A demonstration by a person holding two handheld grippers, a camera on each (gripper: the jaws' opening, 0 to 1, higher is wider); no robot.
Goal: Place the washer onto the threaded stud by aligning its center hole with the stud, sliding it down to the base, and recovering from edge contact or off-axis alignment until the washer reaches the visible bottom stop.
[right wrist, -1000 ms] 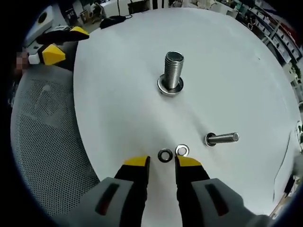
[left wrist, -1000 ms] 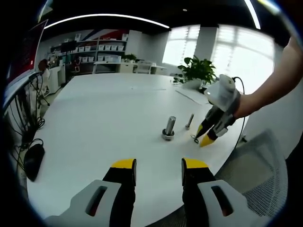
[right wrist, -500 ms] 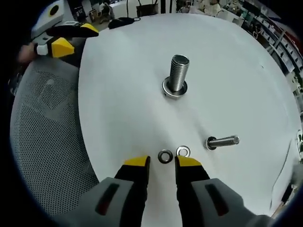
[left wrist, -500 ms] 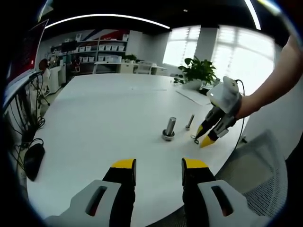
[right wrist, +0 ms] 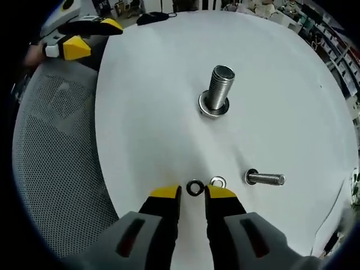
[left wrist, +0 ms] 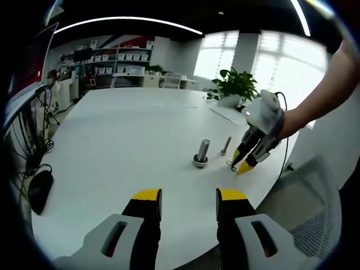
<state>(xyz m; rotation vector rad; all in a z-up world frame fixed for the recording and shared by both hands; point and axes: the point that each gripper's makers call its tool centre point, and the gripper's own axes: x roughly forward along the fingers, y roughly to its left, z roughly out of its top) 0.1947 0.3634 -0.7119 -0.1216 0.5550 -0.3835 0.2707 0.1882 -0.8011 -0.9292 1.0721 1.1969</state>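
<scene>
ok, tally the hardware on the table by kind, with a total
Washers: 2, a dark washer and a bright washer, side by side just ahead of the right gripper
Upright threaded stud: 1
Bolt lying on its side: 1
Total: 4

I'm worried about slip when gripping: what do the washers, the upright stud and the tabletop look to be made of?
Dark washer and bright washer: likely steel, one blackened, one plated. Threaded stud: shiny grey metal with glinting threads, probably zinc-plated or stainless steel. Table: smooth matte white, seemingly laminate, though that's uncertain.
</scene>
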